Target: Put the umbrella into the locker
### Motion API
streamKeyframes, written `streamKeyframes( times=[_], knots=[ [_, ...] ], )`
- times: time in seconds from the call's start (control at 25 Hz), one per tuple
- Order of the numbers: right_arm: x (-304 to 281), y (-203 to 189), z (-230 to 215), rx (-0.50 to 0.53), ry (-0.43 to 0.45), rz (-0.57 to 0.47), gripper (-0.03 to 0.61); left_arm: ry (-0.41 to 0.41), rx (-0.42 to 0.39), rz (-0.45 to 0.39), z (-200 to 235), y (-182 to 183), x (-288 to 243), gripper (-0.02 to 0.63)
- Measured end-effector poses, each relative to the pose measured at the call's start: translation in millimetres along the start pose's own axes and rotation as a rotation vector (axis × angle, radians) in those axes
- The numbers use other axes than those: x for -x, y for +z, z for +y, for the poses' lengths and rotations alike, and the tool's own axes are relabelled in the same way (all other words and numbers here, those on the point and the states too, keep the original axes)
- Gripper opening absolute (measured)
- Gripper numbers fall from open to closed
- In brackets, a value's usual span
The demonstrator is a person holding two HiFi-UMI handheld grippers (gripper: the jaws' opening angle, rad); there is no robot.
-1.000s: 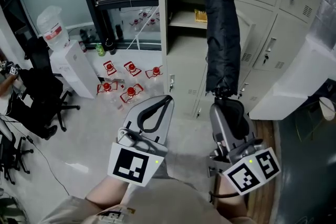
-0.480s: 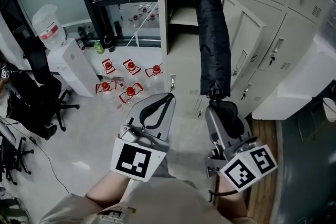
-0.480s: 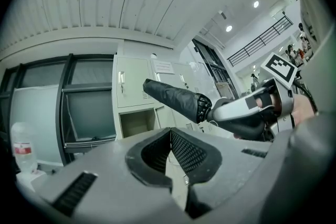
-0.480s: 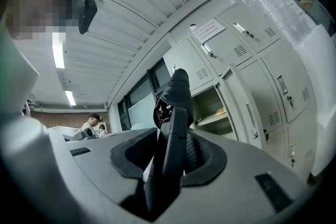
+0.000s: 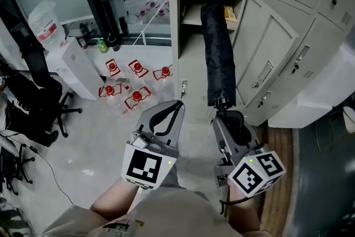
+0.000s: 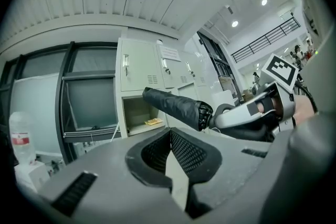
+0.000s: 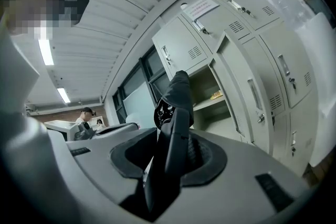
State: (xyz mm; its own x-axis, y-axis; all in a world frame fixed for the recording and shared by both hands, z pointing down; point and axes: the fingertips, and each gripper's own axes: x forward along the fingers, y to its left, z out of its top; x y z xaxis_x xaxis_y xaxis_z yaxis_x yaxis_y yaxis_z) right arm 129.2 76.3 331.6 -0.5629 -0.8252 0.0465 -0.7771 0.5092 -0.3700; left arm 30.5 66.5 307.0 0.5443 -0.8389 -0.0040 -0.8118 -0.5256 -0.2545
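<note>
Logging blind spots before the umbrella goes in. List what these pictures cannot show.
- Handle of the umbrella: head view, covered by the right gripper clamped on it.
- Yellow item on the locker shelf: head view, too small to identify.
- Notice on a locker door: right gripper view, print too small to read.

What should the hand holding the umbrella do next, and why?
Probably push the right gripper a little further forward: its jaws clamp the black folded umbrella by the handle, and the tip is just at the mouth of the open grey metal locker.
</note>
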Motion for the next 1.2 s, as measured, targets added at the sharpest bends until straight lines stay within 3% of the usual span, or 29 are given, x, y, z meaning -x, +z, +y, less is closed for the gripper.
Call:
streamKeyframes(
  times=[0.84, 1.2],
  knots=[
    [-117.2, -79.3, -75.5, -0.106, -0.098, 0.261, 0.141, -0.041, 0.123, 0.164, 75.0, -94.8, -93.4, 0.008],
    [-176.2, -89.0, -104.6, -0.149, -0.152, 0.315, 0.137, -0.066, 0.175, 0.222, 115.3, -127.0, -132.2, 0.009]
  ],
)
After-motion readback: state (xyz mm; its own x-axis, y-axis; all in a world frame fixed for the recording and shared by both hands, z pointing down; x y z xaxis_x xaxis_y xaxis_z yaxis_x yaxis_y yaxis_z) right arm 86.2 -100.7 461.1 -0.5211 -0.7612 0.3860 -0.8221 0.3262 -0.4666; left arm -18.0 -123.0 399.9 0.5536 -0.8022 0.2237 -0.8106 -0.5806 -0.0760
